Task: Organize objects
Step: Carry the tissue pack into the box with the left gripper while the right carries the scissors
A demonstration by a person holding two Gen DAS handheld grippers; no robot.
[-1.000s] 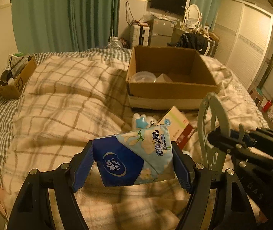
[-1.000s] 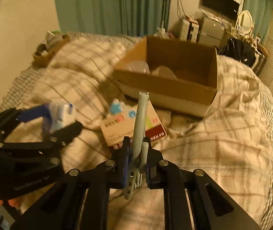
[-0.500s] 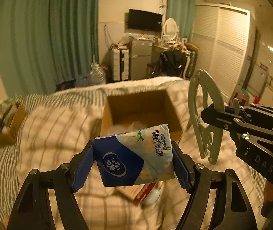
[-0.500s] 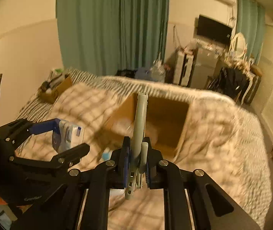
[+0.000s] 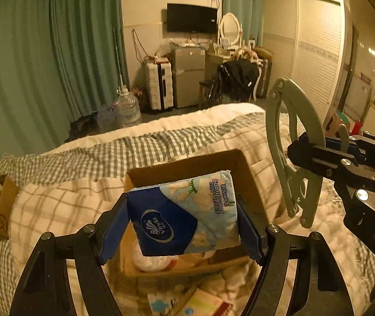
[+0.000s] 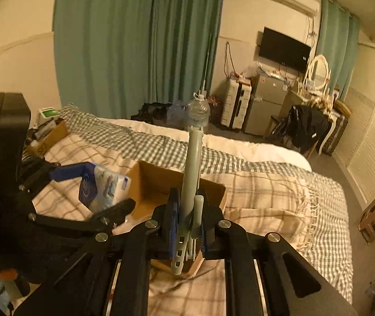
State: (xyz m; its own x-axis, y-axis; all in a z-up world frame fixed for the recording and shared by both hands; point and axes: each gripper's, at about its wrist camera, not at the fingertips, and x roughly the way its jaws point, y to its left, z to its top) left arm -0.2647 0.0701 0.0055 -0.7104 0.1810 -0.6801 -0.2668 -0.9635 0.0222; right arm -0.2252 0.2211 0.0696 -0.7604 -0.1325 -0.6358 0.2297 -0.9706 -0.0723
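The left gripper (image 5: 182, 226) had its blue pads clamped on either side of a blue and white tissue pack (image 5: 184, 216), held in the lower centre of the left wrist view, over the open cardboard box (image 5: 242, 166) on the checked bed cover (image 5: 63, 200). At the right edge of that frame, the right gripper (image 6: 187, 223) had its jaws drawn narrow, pinching a grey-green folding hanger (image 5: 290, 142), which stood upright above the box. A red-edged carton (image 5: 208, 305) lay at the bottom.

A home bedroom: checked bed (image 5: 161, 144), green curtains (image 5: 55, 52), wall television (image 5: 191, 18), wardrobe (image 5: 316, 52).
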